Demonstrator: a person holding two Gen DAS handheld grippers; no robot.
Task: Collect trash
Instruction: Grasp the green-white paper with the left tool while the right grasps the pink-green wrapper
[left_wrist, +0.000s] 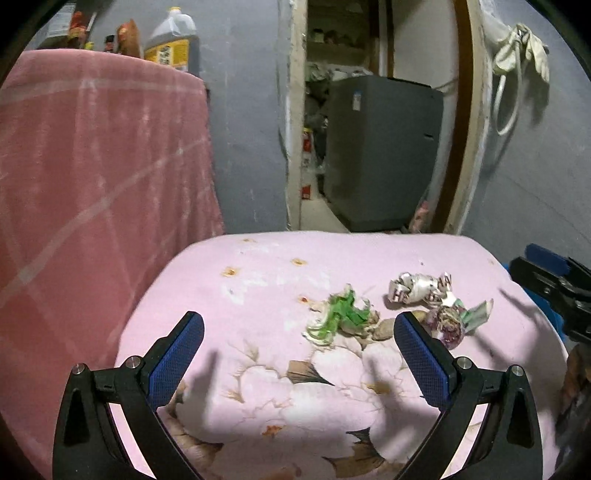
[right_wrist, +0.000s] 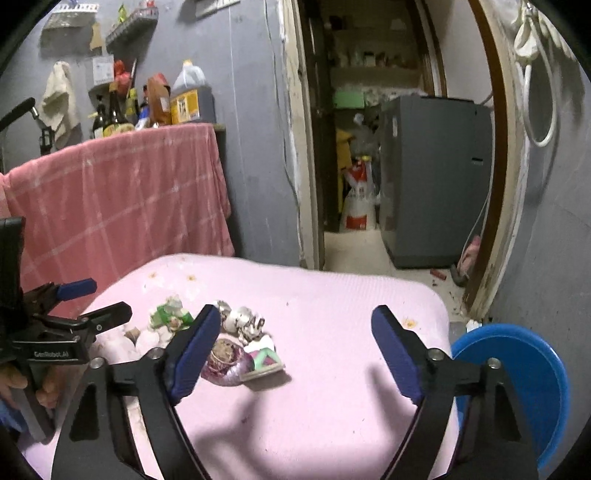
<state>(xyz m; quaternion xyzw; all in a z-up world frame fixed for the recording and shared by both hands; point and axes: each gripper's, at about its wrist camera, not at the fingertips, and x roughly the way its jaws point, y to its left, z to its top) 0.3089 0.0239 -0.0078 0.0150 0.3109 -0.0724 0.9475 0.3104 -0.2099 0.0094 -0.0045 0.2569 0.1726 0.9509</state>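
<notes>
Crumpled trash (right_wrist: 243, 354) beside right hand-held gripper (right_wrist: 295, 350)

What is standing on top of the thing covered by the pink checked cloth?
On the pink checked cloth stand a large plastic jug with a yellow label, dark bottles and an orange packet. The cloth hides the furniture beneath it completely, so what that is cannot be told.

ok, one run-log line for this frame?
stage: approach | left gripper: open, empty | right gripper: open, empty | trash: green wrapper, white wrapper, purple wrapper on pink cloth | blue bin: right
</notes>
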